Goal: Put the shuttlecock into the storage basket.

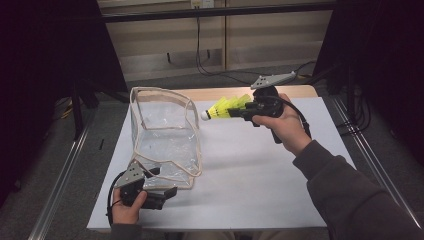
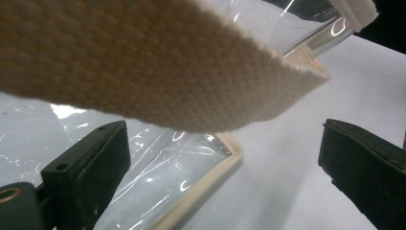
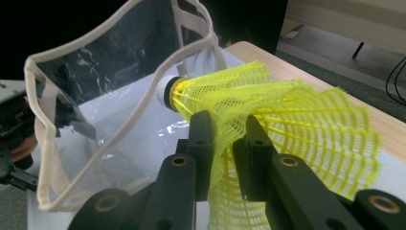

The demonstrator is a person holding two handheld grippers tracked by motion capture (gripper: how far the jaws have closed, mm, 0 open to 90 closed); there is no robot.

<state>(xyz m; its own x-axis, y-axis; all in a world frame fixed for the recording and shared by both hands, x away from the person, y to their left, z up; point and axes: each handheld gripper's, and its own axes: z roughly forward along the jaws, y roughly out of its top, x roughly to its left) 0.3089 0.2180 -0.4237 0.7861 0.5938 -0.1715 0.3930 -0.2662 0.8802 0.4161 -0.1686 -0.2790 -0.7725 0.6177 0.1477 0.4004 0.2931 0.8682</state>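
- A wooden table (image 1: 300, 91) is carrying a white sheet (image 1: 250, 175) that is covering most of the middle of the high view, with a strip of bare wood showing along its upper edge.
- A clear plastic bag (image 1: 165, 135) with cream webbing trim is standing open at centre left of that view, its mouth facing up and its near rim sagging toward the lower left.
- Nothing is lying on the sheet between the bag and the shuttlecock; the bag's right wall is rising just left of the cork tip.
- The left gripper (image 1: 150, 192) is sitting at lower left by the bag's near corner. In the left gripper view its jaws are standing wide apart, with the webbing strap (image 2: 158, 67) hanging over them and no pad pressing on it.
- The right gripper (image 1: 239, 112) is hanging above the sheet at upper centre, jaws pinched on the skirt.
- The yellow shuttlecock (image 3: 268, 120) is lying level in that grip, mesh skirt crumpled between the pads, white cork with a dark band pointing at the bag.
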